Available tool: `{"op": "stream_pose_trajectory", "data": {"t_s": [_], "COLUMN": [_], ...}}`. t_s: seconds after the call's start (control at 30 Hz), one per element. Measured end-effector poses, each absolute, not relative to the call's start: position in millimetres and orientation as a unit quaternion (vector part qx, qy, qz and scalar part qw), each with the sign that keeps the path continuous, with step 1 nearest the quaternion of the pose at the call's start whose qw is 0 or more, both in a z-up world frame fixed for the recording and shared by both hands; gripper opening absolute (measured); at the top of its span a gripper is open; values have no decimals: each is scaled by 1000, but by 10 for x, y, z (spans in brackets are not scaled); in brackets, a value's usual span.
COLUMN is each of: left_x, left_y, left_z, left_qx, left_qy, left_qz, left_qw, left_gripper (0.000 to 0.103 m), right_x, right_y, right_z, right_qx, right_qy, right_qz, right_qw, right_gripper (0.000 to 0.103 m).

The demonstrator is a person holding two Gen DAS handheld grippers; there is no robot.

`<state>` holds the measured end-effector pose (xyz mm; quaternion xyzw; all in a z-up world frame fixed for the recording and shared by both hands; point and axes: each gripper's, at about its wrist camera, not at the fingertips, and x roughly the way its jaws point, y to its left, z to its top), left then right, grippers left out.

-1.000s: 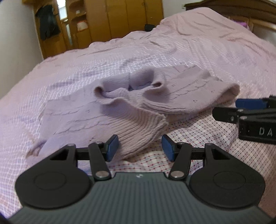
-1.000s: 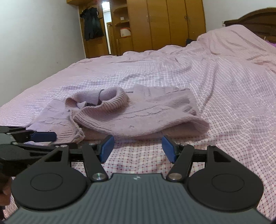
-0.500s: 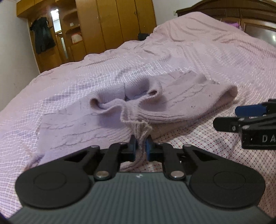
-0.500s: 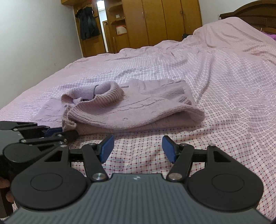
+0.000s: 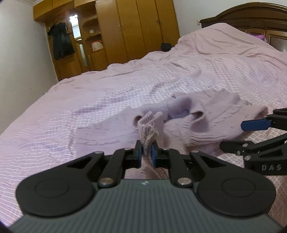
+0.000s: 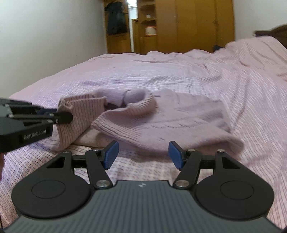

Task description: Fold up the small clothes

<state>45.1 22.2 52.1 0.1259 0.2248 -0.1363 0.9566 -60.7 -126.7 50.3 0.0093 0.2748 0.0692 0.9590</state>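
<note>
A small lilac knitted sweater (image 5: 206,123) lies half folded on the pink checked bedspread (image 5: 89,107). My left gripper (image 5: 147,152) is shut on the sweater's ribbed edge and holds it lifted off the bed. In the right wrist view the sweater (image 6: 179,118) lies just ahead, and the left gripper (image 6: 61,116) pinches the raised ribbed edge at the left. My right gripper (image 6: 143,154) is open and empty, its blue pads just short of the sweater's near fold. The right gripper (image 5: 256,132) also shows at the right of the left wrist view.
The bed stretches far ahead and to both sides. Wooden wardrobes (image 5: 136,32) stand beyond its far end, with dark clothing (image 5: 61,43) hanging at the left. A dark wooden headboard (image 5: 251,16) is at the far right. A white wall (image 6: 44,35) runs along the left.
My left gripper closed on the sweater's ribbed edge and has lifted it up and forward. My right gripper stayed open and moved closer to the sweater's near fold.
</note>
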Motion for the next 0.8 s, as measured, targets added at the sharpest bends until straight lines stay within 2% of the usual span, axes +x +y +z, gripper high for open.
{"op": "stream_pose_trajectory", "data": {"t_s": [0.37,0.4,0.47,0.5,0.53,0.8], "left_x": [686,709,753,787,815,1143], "left_y": [415,435,455,473,492,694], "left_z": [653,668,688,702,717,844], "left_qx": [138,142,150,153,155,167], "left_qy": [215,213,210,209,208,189], "left_qz": [-113,-110,-106,-103,-101,-66], "left_qw": [960,960,960,960,961,965], "left_gripper": [12,12,12,12,12,11], "right_x": [-192,-174,-145,-131,-116,112], "right_y": [-981,-979,-991,-1008,-1030,-1437], "right_z": [417,409,409,422,442,803], "right_qx": [-67,-73,-79,-81,-83,-82], "right_qy": [282,282,284,281,279,238], "right_qz": [114,118,122,119,111,55], "right_qw": [950,949,948,949,950,966], "right_gripper": [66,55,27,20,8,8]}}
